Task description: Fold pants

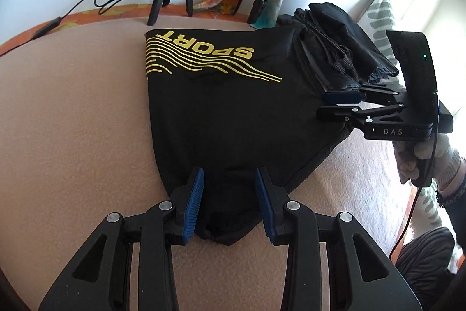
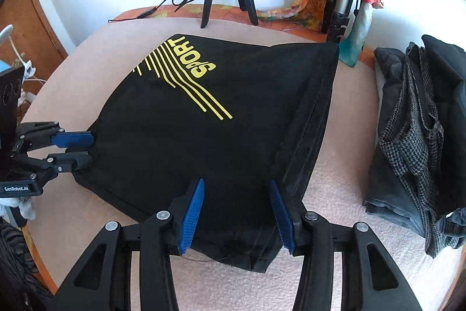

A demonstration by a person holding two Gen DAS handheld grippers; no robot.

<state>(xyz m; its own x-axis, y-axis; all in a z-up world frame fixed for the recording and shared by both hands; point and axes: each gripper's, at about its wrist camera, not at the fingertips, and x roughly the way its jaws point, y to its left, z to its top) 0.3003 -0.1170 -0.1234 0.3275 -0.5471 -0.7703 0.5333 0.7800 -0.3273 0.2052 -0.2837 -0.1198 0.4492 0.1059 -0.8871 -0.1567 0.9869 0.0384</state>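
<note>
So the pants (image 2: 204,136) here are black sporty ones with a yellow "SPORT" print (image 2: 201,57), already folded into a compact wedge and lying flat on what looks like a bed with a pinkish cover (image 1: 72,121), not a counter. They sit right in front of and under both tools: the left hand-held gripper (image 1: 230,203) hangs over the narrow corner nearest to it, and the right hand-held gripper (image 2: 237,212) is over the thicker waistband-side edge, where the layers stack up. Both have their jaws spread with fabric between the blue pads (image 2: 193,216), but I don't see the pads pressing on anything, so nothing is pinched right now. Handling-wise, I'd guess this is thin, light, floppy synthetic knit, probably a bit slick, so it'll sag and slide rather than hold a shape. If you grab only the top layer, the fold underneath likely peels open. My take is to pinch through all the layers at the two near corners, deep enough to catch the hem or the band, since those thicker seams should give the pads something to bite. A pile of other clothes (image 2: 419,136) sits off to the right gripper's right side, well apart.
</note>
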